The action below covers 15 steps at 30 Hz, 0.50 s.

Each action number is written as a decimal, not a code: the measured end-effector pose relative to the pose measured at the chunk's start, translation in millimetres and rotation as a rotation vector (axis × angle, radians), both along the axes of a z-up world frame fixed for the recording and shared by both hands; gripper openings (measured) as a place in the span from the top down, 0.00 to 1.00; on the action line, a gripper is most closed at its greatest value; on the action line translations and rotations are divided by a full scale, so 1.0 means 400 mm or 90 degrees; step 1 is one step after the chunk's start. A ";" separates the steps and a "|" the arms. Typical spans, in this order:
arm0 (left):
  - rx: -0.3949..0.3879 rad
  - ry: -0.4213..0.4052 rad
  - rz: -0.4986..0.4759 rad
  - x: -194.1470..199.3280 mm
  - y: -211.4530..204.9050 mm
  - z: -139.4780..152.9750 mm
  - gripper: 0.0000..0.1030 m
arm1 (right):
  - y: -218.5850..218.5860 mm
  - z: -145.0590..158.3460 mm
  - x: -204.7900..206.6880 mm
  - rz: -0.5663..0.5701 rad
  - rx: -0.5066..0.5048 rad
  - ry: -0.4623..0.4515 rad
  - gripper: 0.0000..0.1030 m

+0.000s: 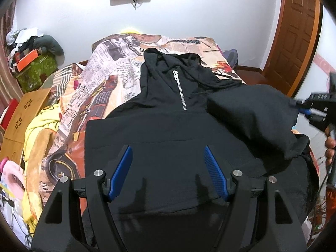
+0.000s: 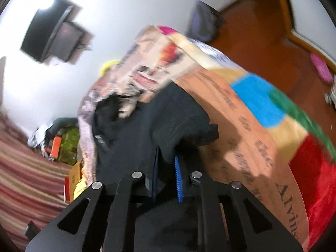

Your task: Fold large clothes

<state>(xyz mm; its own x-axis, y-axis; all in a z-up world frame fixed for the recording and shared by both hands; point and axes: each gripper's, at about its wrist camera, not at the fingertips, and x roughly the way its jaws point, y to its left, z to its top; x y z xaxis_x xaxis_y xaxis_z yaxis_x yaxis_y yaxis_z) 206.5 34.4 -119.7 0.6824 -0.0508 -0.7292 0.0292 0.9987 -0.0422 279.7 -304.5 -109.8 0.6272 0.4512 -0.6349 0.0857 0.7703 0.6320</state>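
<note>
Right gripper has its blue pads pinched onto black cloth, apparently the cuff end of the right sleeve of a black hoodie. That view is badly blurred, so I cannot tell exactly how much fabric sits between the pads. Left gripper hovers over the lower front of the garment with its pads spread wide and nothing between them.

The hoodie lies face up on the bed, which is covered by a newspaper-print blanket, with the hood toward the far wall and the short metal zip showing at the chest. The right sleeve is already doubled inward across the body, with its outer end held at the garment's edge by the right gripper.

Judging by this, the fold is at an early stage: one sleeve is partly brought in. The left side, the hood and the lengthwise fold of the body all appear not yet done.
</note>
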 end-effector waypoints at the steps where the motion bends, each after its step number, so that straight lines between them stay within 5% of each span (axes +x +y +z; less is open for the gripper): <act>1: -0.002 -0.003 0.002 -0.004 0.007 0.003 0.33 | 0.023 0.035 -0.003 0.019 -0.006 -0.023 0.90; 7: -0.015 -0.024 0.021 -0.036 0.061 0.029 0.33 | 0.197 0.170 -0.025 0.124 -0.062 -0.118 0.91; 15: -0.023 -0.047 0.059 -0.103 0.161 0.052 0.33 | 0.477 0.198 -0.064 0.285 -0.131 -0.166 0.91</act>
